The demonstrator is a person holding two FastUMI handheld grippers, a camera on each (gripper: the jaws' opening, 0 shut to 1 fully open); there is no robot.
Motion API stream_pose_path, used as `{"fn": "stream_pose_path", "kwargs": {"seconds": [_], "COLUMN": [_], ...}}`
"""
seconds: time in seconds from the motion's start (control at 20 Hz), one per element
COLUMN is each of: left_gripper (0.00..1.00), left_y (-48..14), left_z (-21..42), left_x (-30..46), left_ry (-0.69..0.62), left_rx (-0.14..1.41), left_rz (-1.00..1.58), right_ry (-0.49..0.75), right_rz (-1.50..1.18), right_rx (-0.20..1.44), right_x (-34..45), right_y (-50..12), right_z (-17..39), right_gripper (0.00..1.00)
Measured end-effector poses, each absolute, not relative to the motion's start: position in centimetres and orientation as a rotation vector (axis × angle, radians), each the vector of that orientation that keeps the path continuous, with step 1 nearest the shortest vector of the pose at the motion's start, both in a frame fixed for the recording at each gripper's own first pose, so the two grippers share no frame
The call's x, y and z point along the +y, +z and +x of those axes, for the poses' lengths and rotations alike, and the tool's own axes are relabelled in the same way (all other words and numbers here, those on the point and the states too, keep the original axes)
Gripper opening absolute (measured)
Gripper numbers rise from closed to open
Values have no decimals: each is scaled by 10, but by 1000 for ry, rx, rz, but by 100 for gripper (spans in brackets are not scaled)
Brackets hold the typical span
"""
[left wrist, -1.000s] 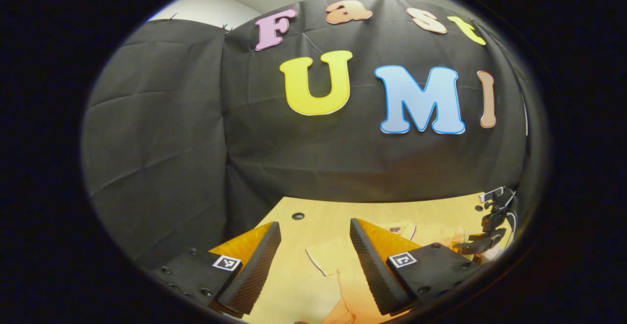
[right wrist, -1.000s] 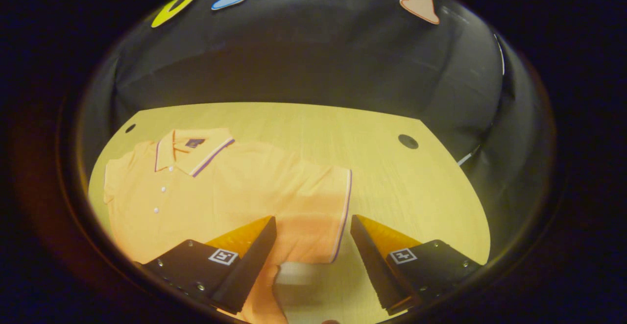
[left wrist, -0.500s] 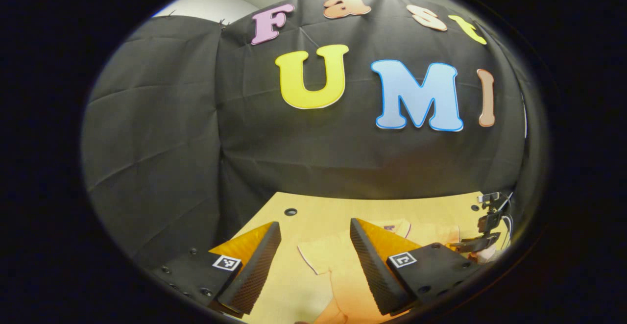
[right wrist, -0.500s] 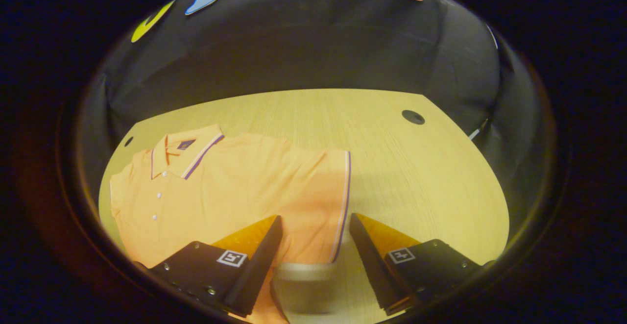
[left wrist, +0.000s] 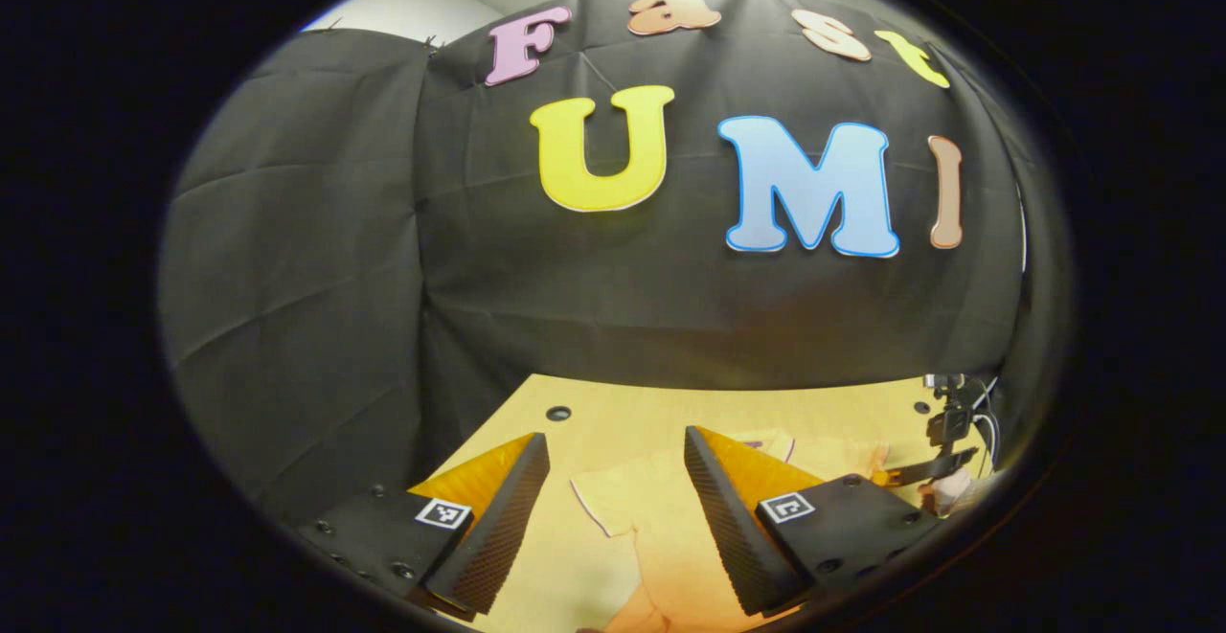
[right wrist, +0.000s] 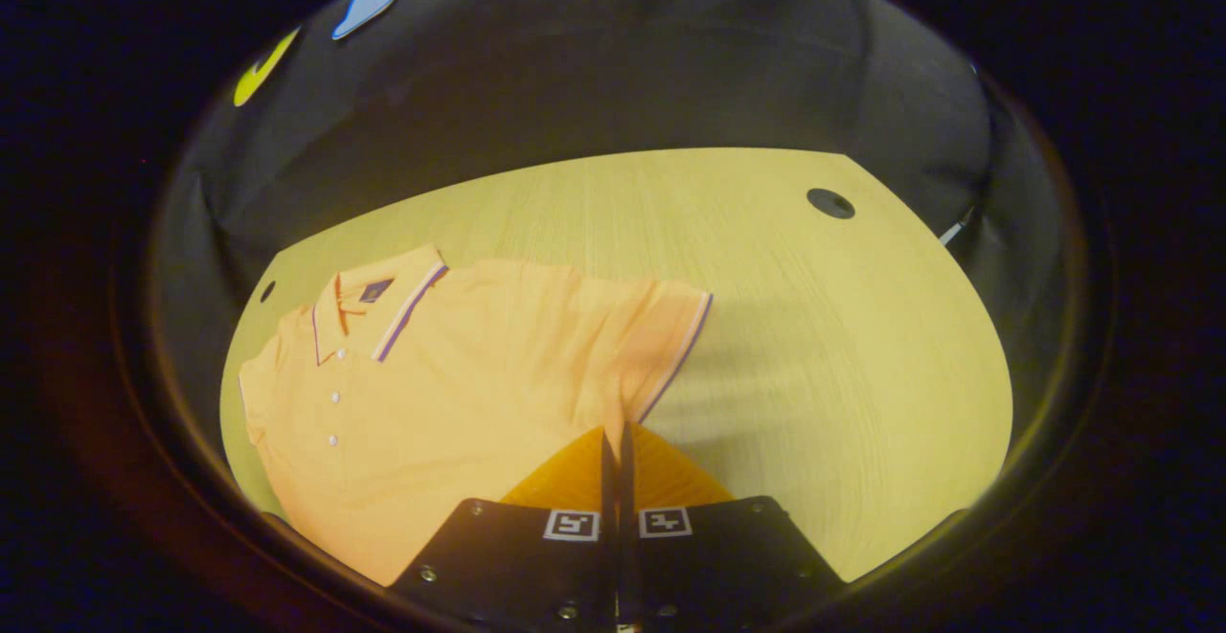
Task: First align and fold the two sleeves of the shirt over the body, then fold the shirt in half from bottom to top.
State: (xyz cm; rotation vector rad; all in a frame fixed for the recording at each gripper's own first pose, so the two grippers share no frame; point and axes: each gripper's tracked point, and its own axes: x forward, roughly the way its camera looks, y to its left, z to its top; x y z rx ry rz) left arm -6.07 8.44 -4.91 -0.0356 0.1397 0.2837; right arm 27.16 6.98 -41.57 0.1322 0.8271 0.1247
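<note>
Right tongs (right wrist: 614,432) clamping sleeve (right wrist: 661,346) (left (left wrist: 613,504) agape)

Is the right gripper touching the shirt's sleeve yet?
Touching. In the right gripper view the right gripper has its fingers closed together on the lower corner of the sleeve, the striped hem running straight into the fingertips with no gap.

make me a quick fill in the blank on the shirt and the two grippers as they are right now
1. The right gripper has its fingers ____ on the hem of the shirt's sleeve.
2. The left gripper has its fingers ____, with nothing between them.
3. The shirt lies flat on the ____ table.
4. The collar has a ____ stripe along its edge.

Missing words: shut; open; wooden; purple
</note>
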Motion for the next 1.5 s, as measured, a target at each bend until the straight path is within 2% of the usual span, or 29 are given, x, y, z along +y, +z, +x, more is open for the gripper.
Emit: {"fn": "stream_pose_path", "kwargs": {"seconds": [0.35, 0.75, 1.1, 1.4, 1.5], "left_gripper": [95, 96, 94, 96, 96], "left_y": [-49, -52, -57, -60, -61], "left_z": [-69, -76, -87, -88, -86], "left_x": [96, 103, 122, 129, 129], "left_ry": [302, 309, 348, 357, 352], "left_rx": [136, 131, 138, 144, 145], "left_rz": [-39, -55, -61, -68, -69], "right_ry": [180, 409, 538, 537, 546], "right_rz": [123, 23, -58, -124, -111], "right_rx": [721, 625, 689, 767, 794], "right_x": [103, 200, 256, 260, 262], "right_y": [-367, -325, -351, -382, -389], "right_z": [283, 258, 227, 217, 213], "right_gripper": [1, 1, 1, 1, 7]}}
